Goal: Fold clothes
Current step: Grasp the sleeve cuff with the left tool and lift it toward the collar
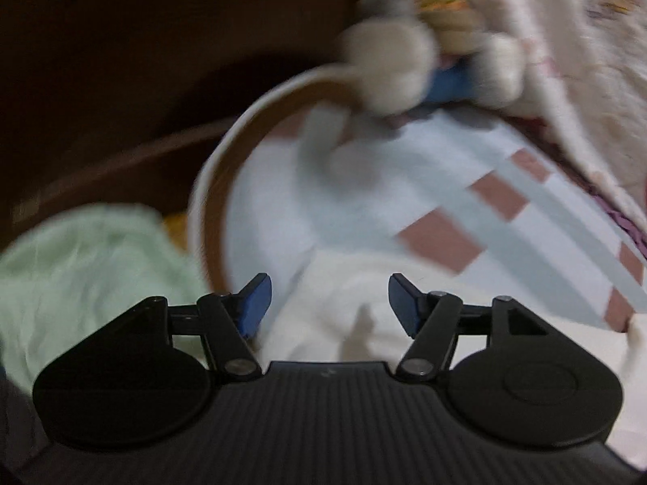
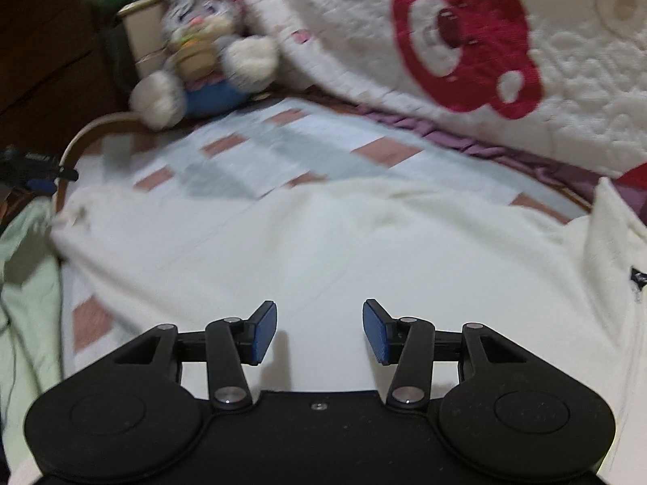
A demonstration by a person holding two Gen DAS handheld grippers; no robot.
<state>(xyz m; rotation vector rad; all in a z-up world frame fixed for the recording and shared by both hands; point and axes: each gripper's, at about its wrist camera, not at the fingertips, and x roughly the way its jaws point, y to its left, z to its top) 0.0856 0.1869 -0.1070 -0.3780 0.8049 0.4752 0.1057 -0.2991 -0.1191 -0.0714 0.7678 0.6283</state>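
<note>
Two hand-held grippers with blue pads appear, one in each wrist view, both pointing down at a cream garment (image 2: pixel 315 242) spread on a round table (image 2: pixel 97 125). The left gripper (image 1: pixel 329 303) stands with its jaws apart and nothing between the pads; beneath it lies a corner of the cream cloth, blurred by motion. The right gripper (image 2: pixel 319 331) is likewise parted, its pads clear of the fabric, which lies flat below them.

In the right wrist view the garment's long axis runs across the picture, from the table's left rim to a raised portion at the right edge that bears a small dark label (image 2: pixel 638 279). Its far edge lies roughly parallel to that axis. Which end is collar or hem cannot be told. The left gripper shows there as a small dark shape (image 2: pixel 32 169) at the left rim, just beside the garment's left end.

The cloth rests on a checked table cover (image 2: pixel 259 161) of pale blue, white and brown squares. A pale green cloth (image 1: pixel 93 266) lies just beside the table's left edge. A stuffed rabbit toy (image 2: pixel 202 48) sits at the far rim, next to a white quilt with a red bear motif (image 2: pixel 465 40).
</note>
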